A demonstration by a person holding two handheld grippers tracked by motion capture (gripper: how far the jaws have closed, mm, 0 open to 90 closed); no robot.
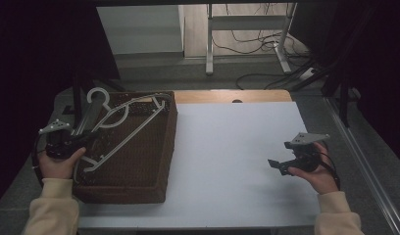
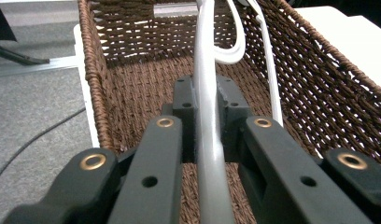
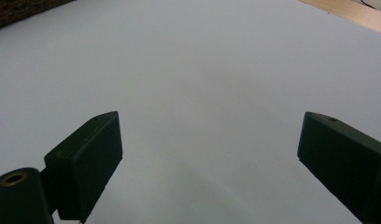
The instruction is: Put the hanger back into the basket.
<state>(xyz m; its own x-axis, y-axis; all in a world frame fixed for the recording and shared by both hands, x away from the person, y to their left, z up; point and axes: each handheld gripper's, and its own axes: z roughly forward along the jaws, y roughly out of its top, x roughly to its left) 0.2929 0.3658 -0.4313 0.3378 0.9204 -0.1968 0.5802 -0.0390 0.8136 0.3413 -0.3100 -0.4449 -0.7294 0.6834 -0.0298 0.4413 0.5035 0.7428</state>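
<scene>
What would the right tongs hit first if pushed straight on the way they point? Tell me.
Probably only the white tabletop. The right tongs stand open and empty, angled down and towards the wicker basket. The sheet between looks bare, so they would likely meet the tabletop before the basket, though depth is unclear.

White hanger (image 1: pixel 120 128) over wicker basket (image 1: pixel 139 166) (tilted)

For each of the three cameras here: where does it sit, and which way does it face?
High view: above the person's side, facing forward and down on the table; forearms, both hands show.
Left gripper view: rides the left gripper, facing into the basket; its fingers clamp the hanger.
Right gripper view: rides the right gripper, facing bare table, fingers apart.
Shared: the high and left gripper views both show hanger and basket.
</scene>
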